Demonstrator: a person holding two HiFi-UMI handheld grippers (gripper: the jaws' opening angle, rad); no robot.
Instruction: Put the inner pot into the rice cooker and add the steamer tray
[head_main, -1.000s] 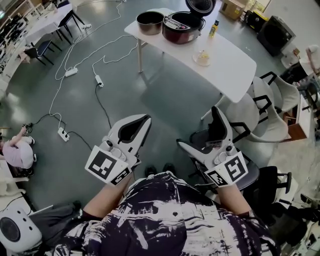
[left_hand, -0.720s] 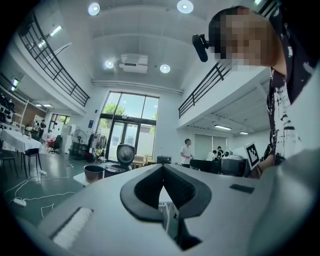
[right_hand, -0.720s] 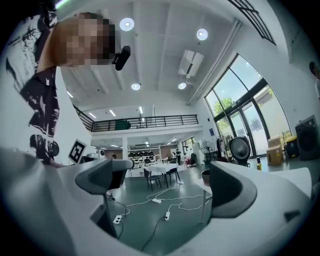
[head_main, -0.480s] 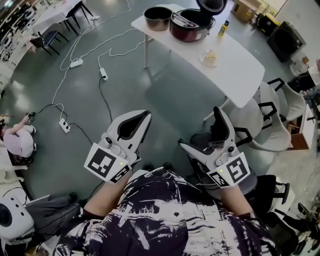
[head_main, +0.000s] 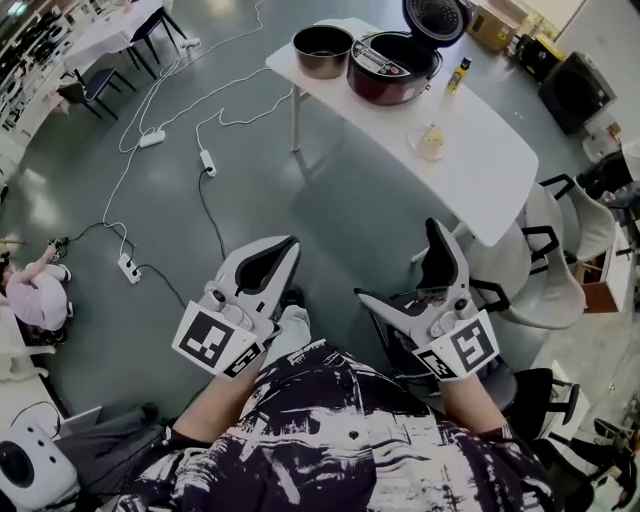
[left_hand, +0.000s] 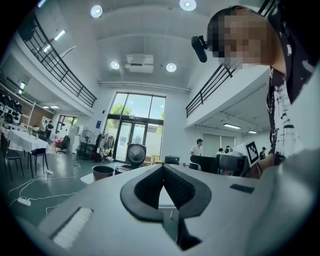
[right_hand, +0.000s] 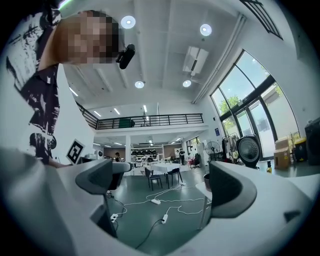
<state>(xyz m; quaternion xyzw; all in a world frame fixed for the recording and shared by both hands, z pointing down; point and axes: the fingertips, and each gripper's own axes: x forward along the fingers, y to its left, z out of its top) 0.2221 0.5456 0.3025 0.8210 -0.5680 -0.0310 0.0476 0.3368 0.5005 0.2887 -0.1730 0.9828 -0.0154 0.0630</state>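
Two empty tools: left tool (head_main: 289, 246) pressed together, right tool (head_main: 433, 236) spread wide, neither touching anything.

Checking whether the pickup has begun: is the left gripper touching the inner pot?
Apart. The head view shows the left gripper held near the person, with open floor between it and the inner pot on the table.
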